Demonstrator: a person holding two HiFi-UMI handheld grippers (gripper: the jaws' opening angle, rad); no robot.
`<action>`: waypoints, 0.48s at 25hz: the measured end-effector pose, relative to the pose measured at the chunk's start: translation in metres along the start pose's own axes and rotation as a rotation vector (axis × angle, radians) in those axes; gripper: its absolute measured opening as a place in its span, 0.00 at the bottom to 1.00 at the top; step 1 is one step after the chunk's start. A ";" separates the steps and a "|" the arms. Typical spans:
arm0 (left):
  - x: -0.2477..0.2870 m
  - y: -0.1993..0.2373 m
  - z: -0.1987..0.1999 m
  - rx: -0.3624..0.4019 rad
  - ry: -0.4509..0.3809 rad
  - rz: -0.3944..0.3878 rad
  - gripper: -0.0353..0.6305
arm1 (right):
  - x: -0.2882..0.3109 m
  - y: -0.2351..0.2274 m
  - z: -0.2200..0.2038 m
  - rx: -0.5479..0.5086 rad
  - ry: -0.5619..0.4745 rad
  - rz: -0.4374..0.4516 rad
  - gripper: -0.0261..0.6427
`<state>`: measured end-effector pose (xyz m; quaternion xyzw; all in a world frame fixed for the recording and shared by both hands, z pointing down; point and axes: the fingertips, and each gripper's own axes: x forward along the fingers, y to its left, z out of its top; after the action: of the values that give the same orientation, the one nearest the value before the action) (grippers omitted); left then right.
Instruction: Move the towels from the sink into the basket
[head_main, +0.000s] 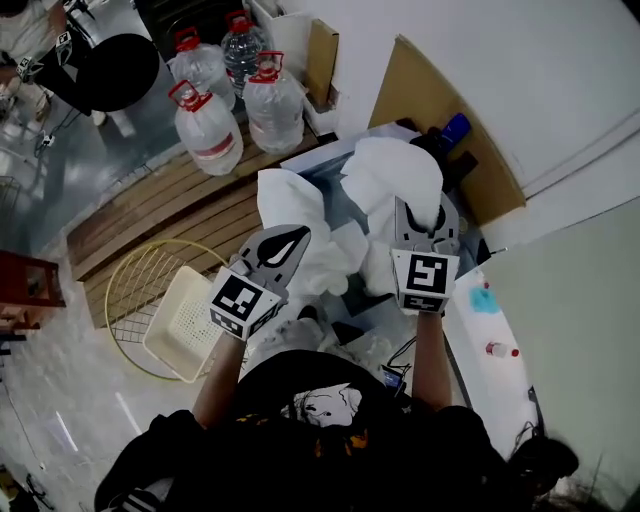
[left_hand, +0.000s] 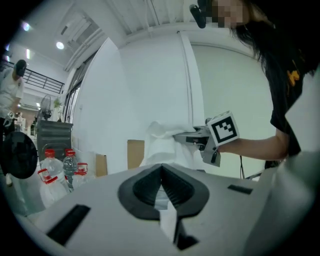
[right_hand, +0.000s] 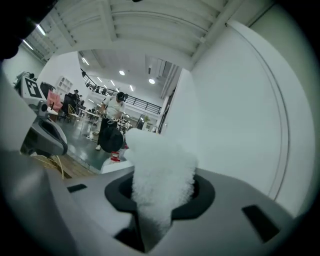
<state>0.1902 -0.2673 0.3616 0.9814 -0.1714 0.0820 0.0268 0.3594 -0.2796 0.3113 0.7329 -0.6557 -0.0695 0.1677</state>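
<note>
- Towels (head_main: 392, 175): white cloth raised in two heaps at centre frame in the head view. The heaps meet low in the middle, and whether they are one piece or several cannot be told. The sink below them cannot be made out. Judged soft, light and limp, the cloth should sag and trail rather than slip. A bite on a bunched fold, well in from the edge, should hold best.
- Basket (head_main: 185, 322): white perforated plastic at lower left of the head view, well apart from the towels. Nothing shows inside it. It overlaps a yellow wire ring (head_main: 128, 270).
- Water bottles (head_main: 210, 130): clear, with red handles, at upper left.
- Left gripper (head_main: 288, 242): jaws together on a thin, flat layer of the left heap.
- Right gripper (head_main: 420, 215): jaws clamped on a thick, fluffy fold of the right heap, which bulges up between them.
</note>
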 end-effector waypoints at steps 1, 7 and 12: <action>-0.003 -0.006 0.003 -0.002 -0.007 0.015 0.06 | -0.009 0.001 0.004 -0.004 -0.012 0.018 0.22; -0.028 -0.053 0.007 -0.005 -0.023 0.135 0.06 | -0.062 0.008 0.011 -0.031 -0.075 0.119 0.22; -0.059 -0.095 -0.006 -0.023 -0.008 0.248 0.06 | -0.101 0.024 0.015 -0.043 -0.132 0.231 0.22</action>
<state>0.1671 -0.1575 0.3548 0.9527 -0.2923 0.0786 0.0270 0.3188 -0.1849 0.2936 0.6427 -0.7436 -0.1119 0.1464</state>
